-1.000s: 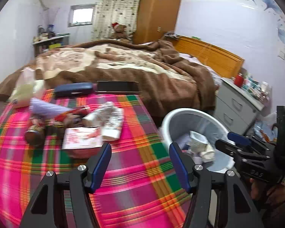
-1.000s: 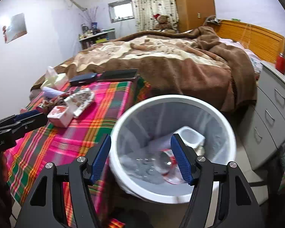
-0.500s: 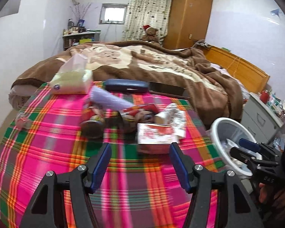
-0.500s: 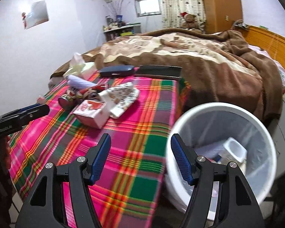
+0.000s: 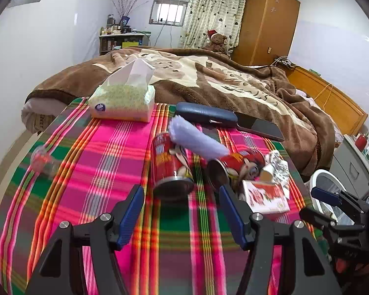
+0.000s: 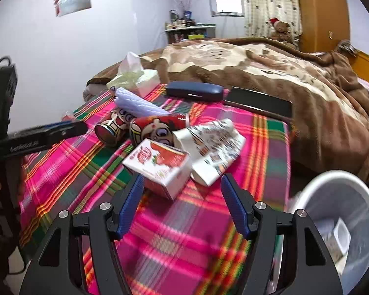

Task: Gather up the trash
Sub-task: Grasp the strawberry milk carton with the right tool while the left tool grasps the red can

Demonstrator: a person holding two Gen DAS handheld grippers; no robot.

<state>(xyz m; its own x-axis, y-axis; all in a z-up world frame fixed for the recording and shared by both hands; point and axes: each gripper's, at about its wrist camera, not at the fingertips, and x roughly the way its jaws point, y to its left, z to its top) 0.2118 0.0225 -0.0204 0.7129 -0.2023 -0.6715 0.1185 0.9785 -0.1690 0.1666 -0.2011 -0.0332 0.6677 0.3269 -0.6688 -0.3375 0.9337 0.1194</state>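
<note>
Trash lies on the plaid-covered table: two red cans, a lilac paper roll, a red-and-white carton and a crumpled printed wrapper. My left gripper is open and empty, just short of the nearer can. My right gripper is open and empty, right in front of the carton. The white bin with trash inside stands low at the right of the table.
A tissue pack, a dark blue case and a black tablet lie at the table's far edge. A small clear wrapper lies at the left. The bed is behind; a grey drawer unit is at right.
Both grippers swung left from the bin toward the table. The left one now faces the cans, the right one faces the carton. Both stayed open.
</note>
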